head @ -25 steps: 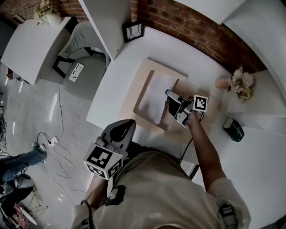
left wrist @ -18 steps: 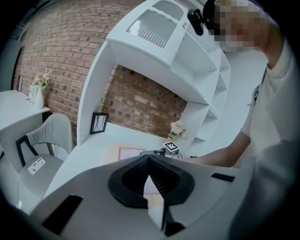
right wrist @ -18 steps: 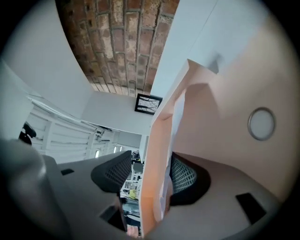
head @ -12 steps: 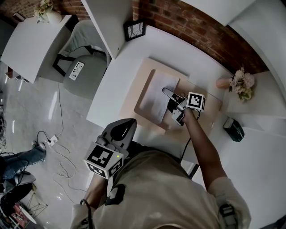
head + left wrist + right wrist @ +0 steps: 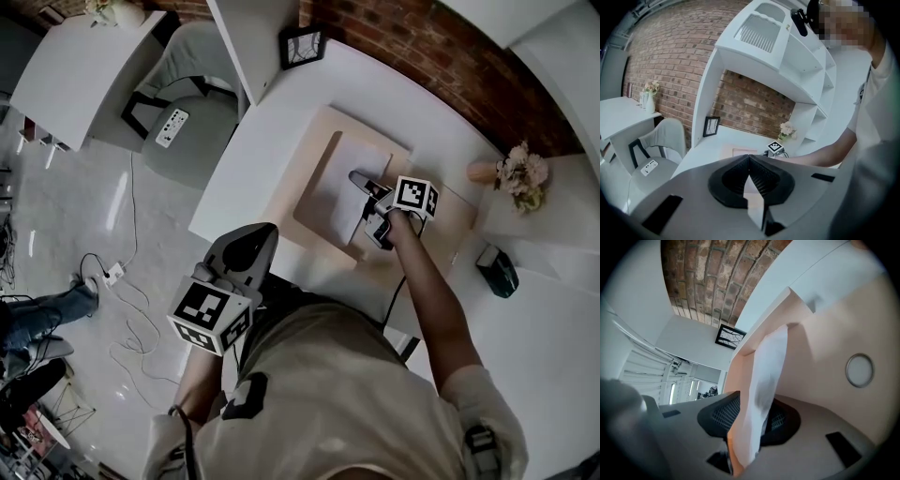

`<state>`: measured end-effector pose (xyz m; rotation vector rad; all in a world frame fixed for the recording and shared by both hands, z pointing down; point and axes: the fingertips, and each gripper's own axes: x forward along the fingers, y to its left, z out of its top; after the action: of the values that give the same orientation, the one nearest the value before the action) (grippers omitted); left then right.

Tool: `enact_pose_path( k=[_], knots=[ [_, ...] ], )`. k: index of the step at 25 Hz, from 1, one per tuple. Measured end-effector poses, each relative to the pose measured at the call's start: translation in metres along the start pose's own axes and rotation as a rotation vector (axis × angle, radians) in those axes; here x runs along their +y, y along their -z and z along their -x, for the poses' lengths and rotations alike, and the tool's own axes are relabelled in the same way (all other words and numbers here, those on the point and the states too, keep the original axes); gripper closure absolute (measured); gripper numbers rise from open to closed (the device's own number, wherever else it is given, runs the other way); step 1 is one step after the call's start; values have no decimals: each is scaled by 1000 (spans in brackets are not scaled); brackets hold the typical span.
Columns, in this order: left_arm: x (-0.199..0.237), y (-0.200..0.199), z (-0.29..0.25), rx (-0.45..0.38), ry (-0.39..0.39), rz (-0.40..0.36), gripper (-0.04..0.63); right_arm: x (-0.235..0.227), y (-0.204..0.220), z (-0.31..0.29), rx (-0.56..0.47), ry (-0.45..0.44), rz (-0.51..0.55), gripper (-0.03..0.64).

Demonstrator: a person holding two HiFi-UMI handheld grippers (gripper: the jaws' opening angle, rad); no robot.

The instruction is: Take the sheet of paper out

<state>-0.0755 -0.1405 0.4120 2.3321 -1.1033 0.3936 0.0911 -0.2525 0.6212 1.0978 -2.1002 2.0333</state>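
The white bench [image 5: 246, 173] runs out from the brick wall. An open tan folder [image 5: 286, 192] lies in the middle of it, its near corner close to the bench's near edge. The sheet [image 5: 339, 180] lies inside the folder on the left-hand leaf, with its far edge towards the wall.

The right gripper [image 5: 359, 180] is down at the sheet's right edge, with the arm stretched out over the right-hand leaf. In the right gripper view the sheet [image 5: 768, 366] rises between the two pads and curls away over the folder [image 5: 825, 329]. A strip of tan shows with it, low in the gap. The right gripper's [image 5: 757, 399] jaws have just been closing. They stand part open with a narrow gap, and the sheet fills that gap. I cannot see the pads pressed flat on it, so I would not call it gripped. A small round ring [image 5: 859, 370] sits on the folder leaf to the right of the sheet.

The left gripper [image 5: 261, 236] is held off the bench's near edge, beside the person's body. In the left gripper view, the left gripper's [image 5: 749, 157] jaw tips meet with nothing between them.

A small black picture frame [image 5: 302, 45] stands at the bench's far edge. A bunch of pale flowers [image 5: 523, 173] is at the right, near the wall.
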Motion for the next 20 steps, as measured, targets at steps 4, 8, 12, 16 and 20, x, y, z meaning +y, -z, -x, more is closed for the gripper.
enact_pose_path(
  k=[4,8,12,16,20],
  knots=[
    [2,2,4,-3,-12,7,580,-7,3,-5,8,38,1,480],
    [-3,8,3,4,3,14,580,-9,3,-10,3,51,6,497],
    [-7,11,1,10,17,18,580,-7,4,-16,9,53,15,499],
    [-13,14,-2,22,38,21,580,-9,4,-17,10,62,7,508],
    [-15,15,-4,28,51,25,580,-13,3,-17,3,88,-7,547]
  ],
)
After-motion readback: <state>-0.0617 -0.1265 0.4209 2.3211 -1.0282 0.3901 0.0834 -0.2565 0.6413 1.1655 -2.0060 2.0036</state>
